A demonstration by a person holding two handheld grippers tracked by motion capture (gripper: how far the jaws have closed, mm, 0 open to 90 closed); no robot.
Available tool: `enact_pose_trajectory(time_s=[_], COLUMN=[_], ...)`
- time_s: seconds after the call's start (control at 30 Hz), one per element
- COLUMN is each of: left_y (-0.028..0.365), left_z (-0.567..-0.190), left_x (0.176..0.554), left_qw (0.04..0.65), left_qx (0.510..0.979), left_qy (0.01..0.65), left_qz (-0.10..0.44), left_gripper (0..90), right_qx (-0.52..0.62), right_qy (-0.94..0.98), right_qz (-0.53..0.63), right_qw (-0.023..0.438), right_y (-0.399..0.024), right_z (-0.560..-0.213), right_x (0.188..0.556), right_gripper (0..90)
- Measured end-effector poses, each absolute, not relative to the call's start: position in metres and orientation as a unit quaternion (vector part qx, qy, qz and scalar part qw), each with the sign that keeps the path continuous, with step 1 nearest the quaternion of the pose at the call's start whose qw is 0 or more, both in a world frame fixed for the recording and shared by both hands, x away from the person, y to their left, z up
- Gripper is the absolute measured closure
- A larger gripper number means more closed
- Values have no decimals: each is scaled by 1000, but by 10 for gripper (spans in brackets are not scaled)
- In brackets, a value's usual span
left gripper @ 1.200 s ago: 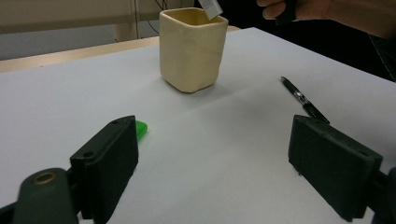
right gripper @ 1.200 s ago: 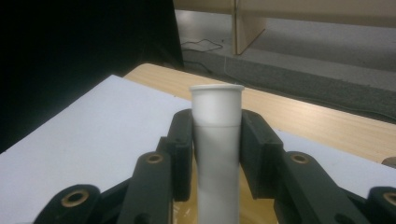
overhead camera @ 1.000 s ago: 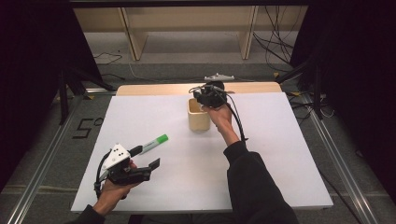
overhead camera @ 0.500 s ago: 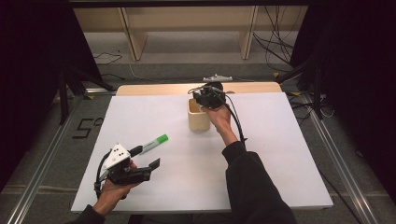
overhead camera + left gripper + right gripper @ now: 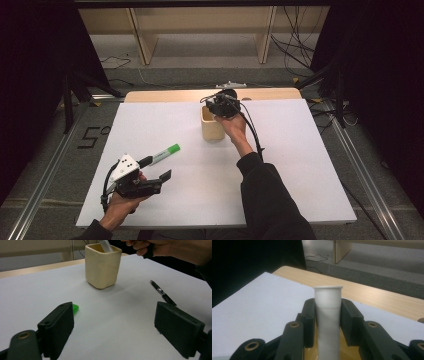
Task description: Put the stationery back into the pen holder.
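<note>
Over cup, right gripper fingers clamp white tube; left gripper fingers apart, black pen beyond.

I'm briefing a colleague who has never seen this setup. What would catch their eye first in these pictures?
Probably the cream cup near the far middle of the white table, with the right gripper over it, jaws closed on a white marker standing in the cup. Next, the green-capped marker lying at the near left just ahead of the open left gripper, and a black pen lying to the cup's right.
</note>
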State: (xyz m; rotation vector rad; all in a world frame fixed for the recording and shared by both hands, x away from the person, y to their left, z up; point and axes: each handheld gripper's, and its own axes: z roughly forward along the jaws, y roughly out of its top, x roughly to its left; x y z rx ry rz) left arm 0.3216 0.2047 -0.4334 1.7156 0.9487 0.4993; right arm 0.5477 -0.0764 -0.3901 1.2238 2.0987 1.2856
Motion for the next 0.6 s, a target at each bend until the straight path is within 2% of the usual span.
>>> enact_pose_trajectory(time_s=[0.2,0.27,0.37,0.6], left_y=[205,205,205,205], left_z=[-433,-433,-433,-434], left_x=[322,322,322,322], left_qw=[531,531,531,531], left_qx=[719,719,718,718], left_qy=[398,398,398,398], left_qz=[209,209,209,210], left_gripper=[154,154,154,154], right_qx=[441,442,445,445], right_qy=[751,752,748,739], right_qz=[451,451,454,472], right_qw=[195,191,188,180], right_y=[-75,-76,-78,-85], right_z=[-393,-393,-391,-383], right_x=[548,549,549,545], right_gripper=[663,571,508,450])
